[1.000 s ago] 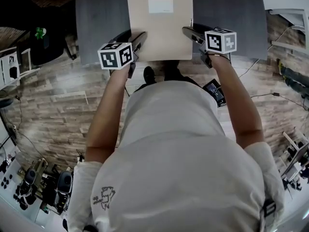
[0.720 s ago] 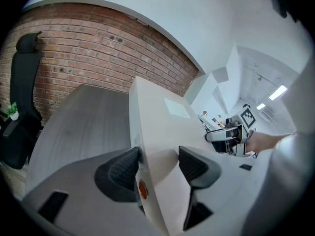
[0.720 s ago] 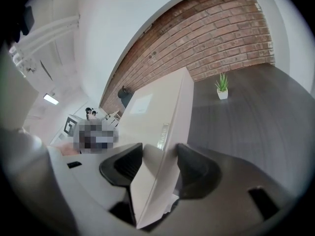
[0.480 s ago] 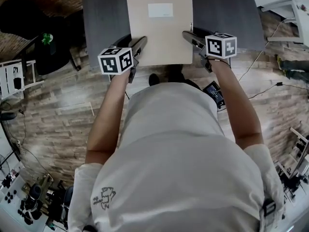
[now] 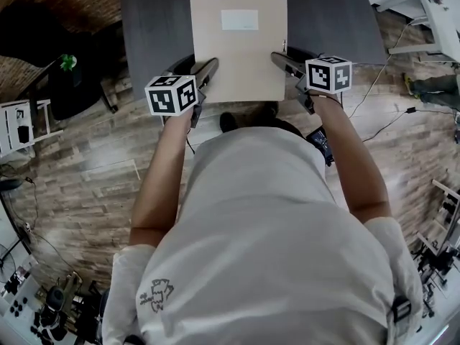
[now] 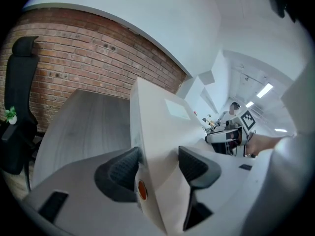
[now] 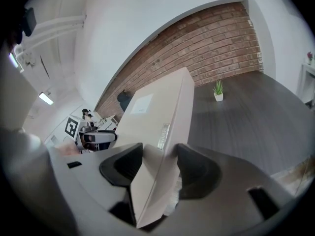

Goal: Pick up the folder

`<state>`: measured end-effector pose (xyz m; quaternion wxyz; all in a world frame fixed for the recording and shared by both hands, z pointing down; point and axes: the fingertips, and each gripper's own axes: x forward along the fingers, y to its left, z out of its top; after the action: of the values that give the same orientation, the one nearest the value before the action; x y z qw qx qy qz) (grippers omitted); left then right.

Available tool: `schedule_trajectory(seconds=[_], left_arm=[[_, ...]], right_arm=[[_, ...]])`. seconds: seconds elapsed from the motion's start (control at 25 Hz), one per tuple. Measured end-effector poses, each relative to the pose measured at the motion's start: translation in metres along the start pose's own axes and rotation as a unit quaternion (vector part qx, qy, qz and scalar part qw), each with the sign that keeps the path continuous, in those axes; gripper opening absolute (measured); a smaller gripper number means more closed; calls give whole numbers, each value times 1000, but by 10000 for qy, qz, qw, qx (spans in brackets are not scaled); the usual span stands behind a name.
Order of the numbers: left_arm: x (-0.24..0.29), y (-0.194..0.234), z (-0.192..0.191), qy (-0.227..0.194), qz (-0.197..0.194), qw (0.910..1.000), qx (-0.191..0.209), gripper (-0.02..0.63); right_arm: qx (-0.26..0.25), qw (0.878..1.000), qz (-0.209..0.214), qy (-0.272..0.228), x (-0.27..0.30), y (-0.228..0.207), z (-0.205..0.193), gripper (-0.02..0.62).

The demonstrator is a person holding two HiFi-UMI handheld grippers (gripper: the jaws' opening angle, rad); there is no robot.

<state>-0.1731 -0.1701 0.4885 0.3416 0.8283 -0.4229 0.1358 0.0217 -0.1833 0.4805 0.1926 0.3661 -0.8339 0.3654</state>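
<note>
Right at the near edge of the tabletop (image 5: pixel 154 27), your left gripper (image 5: pixel 208 67) and right gripper (image 5: pixel 279 54) face each other across the folder (image 5: pixel 238 56).

In the left gripper view, your fingers (image 6: pixel 124 169) are clamped on the folder's near left corner. The beige card stands edge-up between the two ribbed pads, and both press on it.

In the right gripper view, the other pair of fingers (image 7: pixel 196 167) grips the near right corner the same way. A small silvery fitting (image 7: pixel 163 134) sits on the folder's side edge just beyond them.

So the folder is held between your two grippers. Its near end hangs out past the tabletop's near edge and is raised off it. You cannot tell whether the far end touches the surface.

A white label (image 5: pixel 239 20) lies on the folder's top face, toward the far end.

Beyond the tabletop's far edge runs a brick wall (image 7: pixel 211 43), with a small potted plant (image 7: pixel 218 90) in front of it.
</note>
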Motion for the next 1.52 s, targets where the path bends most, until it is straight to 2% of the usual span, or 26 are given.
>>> schedule_trajectory(seconds=[0.44, 1.12, 1.52], left_arm=[[6, -37, -6, -82, 242, 9996, -73, 262], [50, -160, -56, -36, 606, 9978, -283, 262], [37, -201, -78, -97, 788, 9966, -219, 262]], right_arm=[[-19, 9997, 221, 56, -27, -18, -8, 225], [-33, 9982, 577, 150, -125, -99, -50, 224], [-297, 9961, 815, 136, -160, -99, -73, 224]])
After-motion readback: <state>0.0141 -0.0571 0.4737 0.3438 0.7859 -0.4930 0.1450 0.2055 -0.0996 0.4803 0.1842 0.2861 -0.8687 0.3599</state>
